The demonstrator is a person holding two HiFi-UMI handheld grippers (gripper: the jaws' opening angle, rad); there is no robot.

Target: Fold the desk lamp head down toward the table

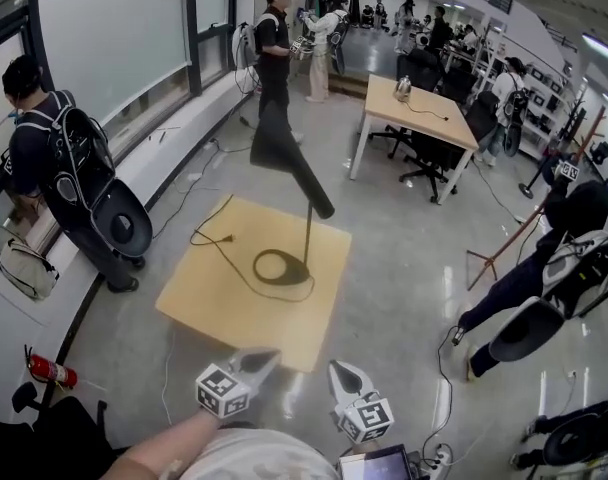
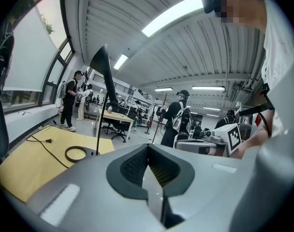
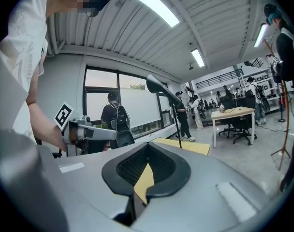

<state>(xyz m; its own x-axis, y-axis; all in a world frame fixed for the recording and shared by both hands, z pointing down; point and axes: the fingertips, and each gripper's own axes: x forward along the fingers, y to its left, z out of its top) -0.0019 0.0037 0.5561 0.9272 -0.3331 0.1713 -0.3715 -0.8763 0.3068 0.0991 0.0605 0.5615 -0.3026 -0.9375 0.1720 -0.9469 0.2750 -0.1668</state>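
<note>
Busy open office, grey floor (image 1: 404, 268), low yellow table (image 1: 204, 298) out in the middle. Black desk lamp (image 1: 307, 230) standing on it, ring base (image 1: 281, 266) flat, lamp head (image 1: 284, 158) angled up high. Left gripper (image 1: 267, 356) and right gripper (image 1: 341, 371) hanging near the table's front edge, well apart from the lamp, jaws together on both.

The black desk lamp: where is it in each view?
Head view: black desk lamp at centre.
Left gripper view: lamp upper left.
Right gripper view: lamp just above centre.
Shared landmark: the light wooden square table under it.
</note>
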